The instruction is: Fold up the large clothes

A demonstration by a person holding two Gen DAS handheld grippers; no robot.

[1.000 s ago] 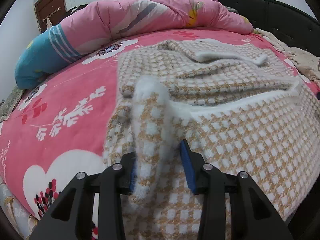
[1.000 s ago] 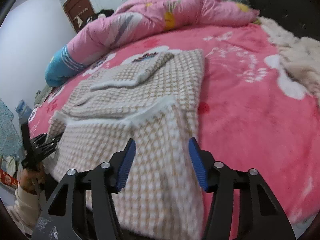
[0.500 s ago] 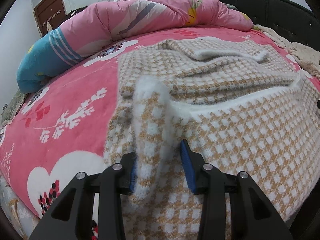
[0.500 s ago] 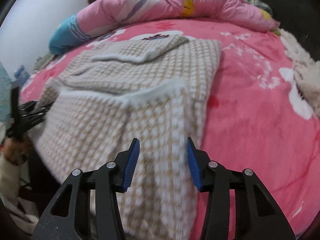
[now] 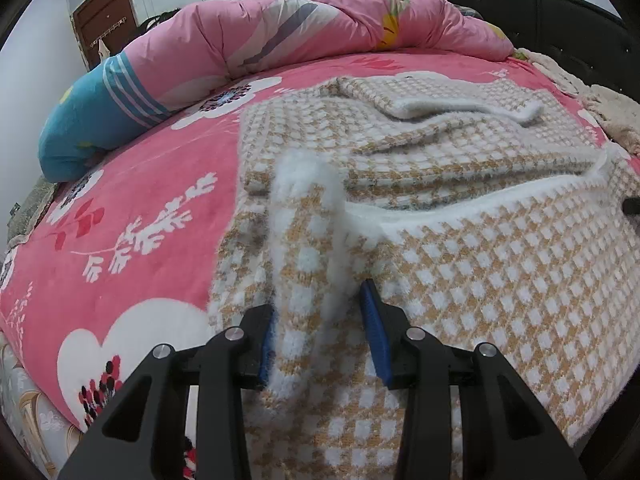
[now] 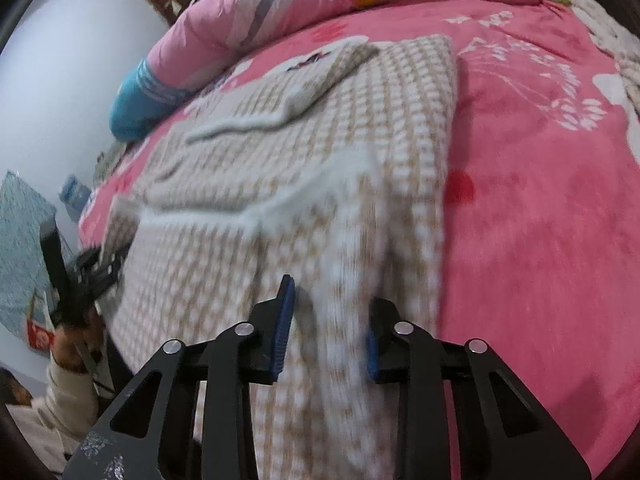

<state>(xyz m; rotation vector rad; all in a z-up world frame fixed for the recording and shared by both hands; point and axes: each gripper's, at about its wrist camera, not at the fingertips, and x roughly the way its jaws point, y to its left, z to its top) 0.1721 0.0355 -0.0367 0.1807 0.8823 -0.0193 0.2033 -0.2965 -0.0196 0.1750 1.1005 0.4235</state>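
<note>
A beige-and-white checked knitted garment (image 5: pixel 460 280) lies on the bed, its far part folded in layers and its near part hanging over the bed's edge. My left gripper (image 5: pixel 316 308) is shut on a bunched ridge of the garment's near left edge. In the right wrist view the garment (image 6: pixel 280 168) is blurred. My right gripper (image 6: pixel 332 296) is over its near right edge. Its jaws are closing, with a raised ridge of the fabric squeezed between the blue pads. The left gripper (image 6: pixel 92 268) shows at the far left there, held by a person's hand (image 6: pixel 76 344).
The bed has a pink flowered sheet (image 5: pixel 140 208). A rolled pink quilt (image 5: pixel 320 28) with a blue end (image 5: pixel 92 120) lies along the far side. A cream fluffy blanket (image 6: pixel 612 40) lies at the right, by the dark headboard (image 5: pixel 560 12).
The right gripper's jaws have narrowed around the garment's right edge, pushing up a ridge of fabric, and it has tilted. The left gripper keeps its hold and place.
</note>
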